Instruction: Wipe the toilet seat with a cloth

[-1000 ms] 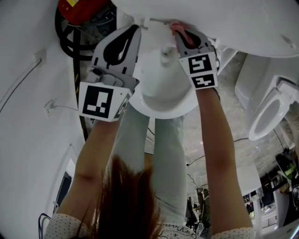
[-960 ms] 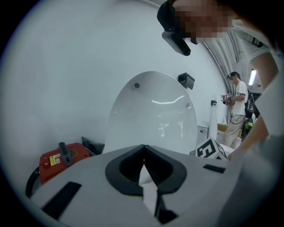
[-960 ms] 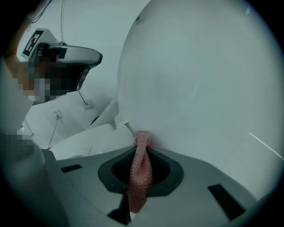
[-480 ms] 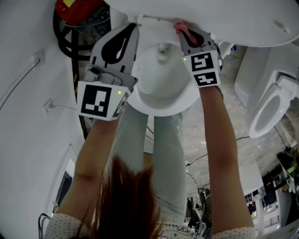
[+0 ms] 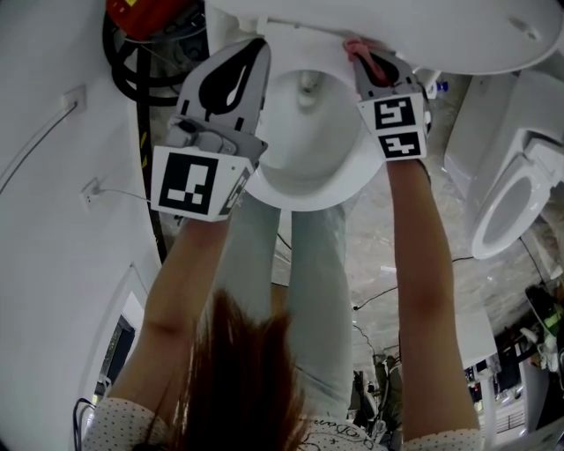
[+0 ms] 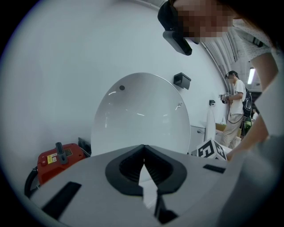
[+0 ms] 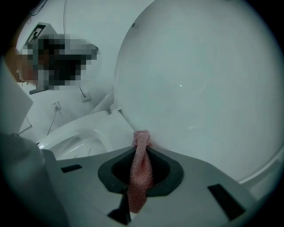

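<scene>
White wall (image 5: 53, 220) fills the washroom side; head view drops steeply onto a toilet. Nearest are the person's forearms (image 5: 419, 264) and pale trousers (image 5: 308, 291), at the front of the toilet seat (image 5: 348, 181).

Left gripper (image 5: 251, 62) hovers over the left side of the seat. Its jaws are pressed together tip to tip with nothing between them. The left gripper view shows only the raised lid (image 6: 142, 115) beyond.

Right gripper (image 5: 374, 66) is at the back right of the seat, jaws clamped on the pink cloth (image 7: 140, 175). The cloth is a bunched strip poking past the tips. Its end touches the crease where the lid meets the back of the seat.

Change over the last second: right gripper and cloth slid from nearer the back middle of the seat out toward its right rear. Left gripper barely shifted relative to the seat.

Judgement: a wipe stroke is under way along the rear of the seat. Only a small part is covered; sides and front are likely still to do.

Beyond the seat, a red device (image 5: 141, 13) with a black hose sits back left. A second toilet (image 5: 511, 211) stands well off to the seat's right.
</scene>
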